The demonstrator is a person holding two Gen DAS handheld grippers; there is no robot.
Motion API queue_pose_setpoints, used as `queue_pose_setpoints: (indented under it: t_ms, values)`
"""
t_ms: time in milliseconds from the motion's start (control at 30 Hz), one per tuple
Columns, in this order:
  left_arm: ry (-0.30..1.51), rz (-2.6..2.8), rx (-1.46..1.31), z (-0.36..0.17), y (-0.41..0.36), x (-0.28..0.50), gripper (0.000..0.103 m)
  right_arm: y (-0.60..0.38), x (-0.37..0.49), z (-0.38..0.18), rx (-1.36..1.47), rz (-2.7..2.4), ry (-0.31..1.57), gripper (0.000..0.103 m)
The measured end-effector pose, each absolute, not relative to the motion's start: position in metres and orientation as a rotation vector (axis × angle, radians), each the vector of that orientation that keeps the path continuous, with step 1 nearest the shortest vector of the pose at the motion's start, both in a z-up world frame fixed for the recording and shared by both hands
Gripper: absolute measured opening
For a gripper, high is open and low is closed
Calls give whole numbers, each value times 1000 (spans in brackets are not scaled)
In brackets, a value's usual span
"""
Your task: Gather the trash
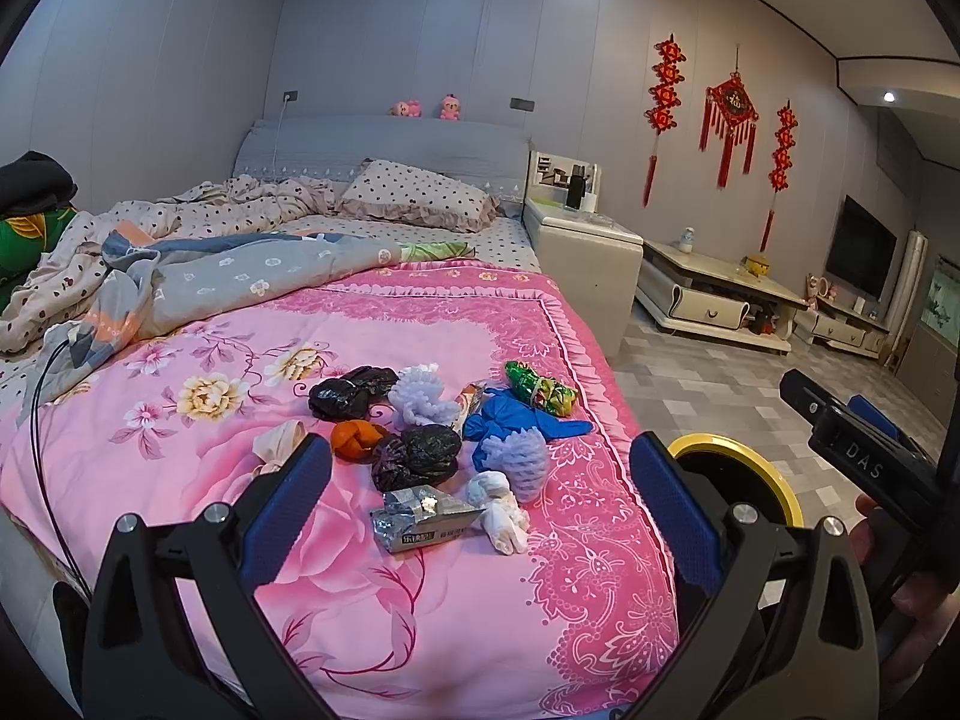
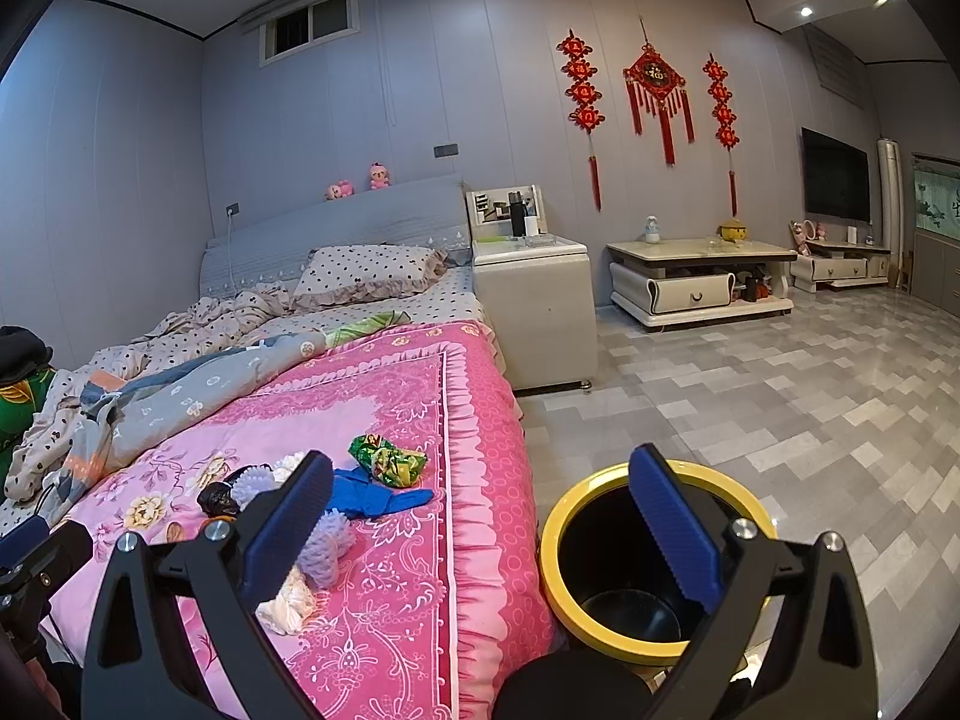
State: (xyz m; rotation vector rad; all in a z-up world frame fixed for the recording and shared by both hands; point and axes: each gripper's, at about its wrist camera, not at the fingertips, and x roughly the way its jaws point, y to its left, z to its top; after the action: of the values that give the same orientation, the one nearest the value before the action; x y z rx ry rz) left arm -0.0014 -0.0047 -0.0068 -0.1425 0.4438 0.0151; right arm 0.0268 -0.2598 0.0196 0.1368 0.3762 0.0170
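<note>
STEP: approaching, nothing collected | LEFT: left gripper (image 1: 480,510) hovering wide open, empty, facing trash pile (image 1: 444,438) on pink quilt (image 1: 360,600) | RIGHT: right gripper (image 2: 480,534) spread, empty | NEXT: pinching one piece, carrying to yellow-rimmed bin (image 2: 558,540) beside bed

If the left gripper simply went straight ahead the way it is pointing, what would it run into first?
Most likely the crumpled silver foil wrapper, lying on the pink quilt between the open fingers of the left gripper, with the black bag just behind. Depth is uncertain.
</note>
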Motion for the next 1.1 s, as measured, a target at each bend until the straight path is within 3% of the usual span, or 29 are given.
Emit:
queue_pose_setpoints:
  t_ms: [1100]
  values:
    - [454, 15, -145, -13, -5, -1, 95, -262, 28, 19, 138, 17, 382, 95]
